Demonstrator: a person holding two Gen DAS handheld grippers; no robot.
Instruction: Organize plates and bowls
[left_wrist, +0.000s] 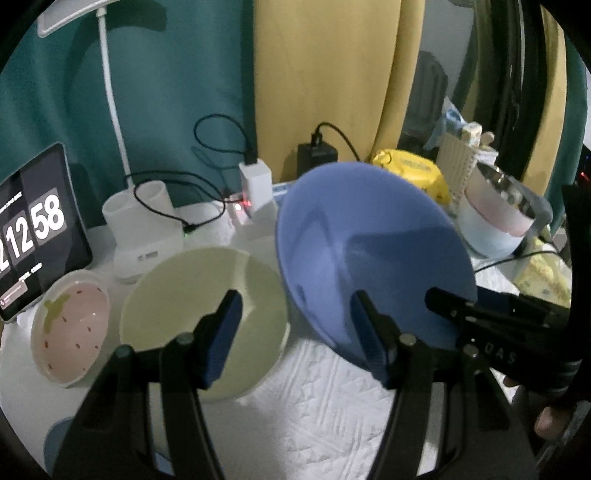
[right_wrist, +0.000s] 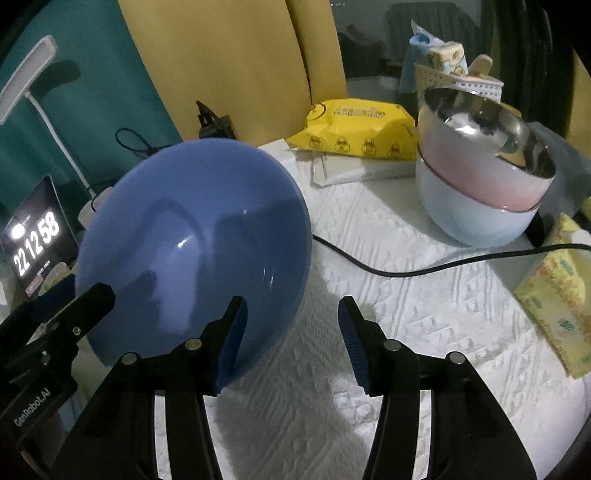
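The blue plate (right_wrist: 192, 229) is standing steeply tilted above the white quilted cloth (right_wrist: 406, 332) near the middle of the table, its hollow face turning toward both cameras, and it is sitting between the two tools. The right gripper (right_wrist: 292, 302) is straddling the plate's near rim with its jaws apart: one pad is lying over the plate's face while the other is hanging clear over the cloth. The left gripper (left_wrist: 295, 299) is doing the same from the other side, jaws apart, one finger crossing the plate and the other hovering over the pale green plate (left_wrist: 203, 314). Neither pair is visibly squeezing the rim, and whether the plate's lower edge is resting on the cloth I cannot tell. That green plate is lying flat just beside the blue one, so the blue plate is probably heading onto it, a step not yet done. Left of it, the pink strawberry bowl (left_wrist: 70, 328) is sitting alone, touching or nearly touching the green plate. Well apart on the right, a steel-lined pink bowl (right_wrist: 487, 155) is already nesting in a pale blue bowl (right_wrist: 472, 218), so bowl stacking looks partly done, with the strawberry bowl likely still waiting to join. A black cable (right_wrist: 424, 269) is crossing the cloth between the plate and that stack.
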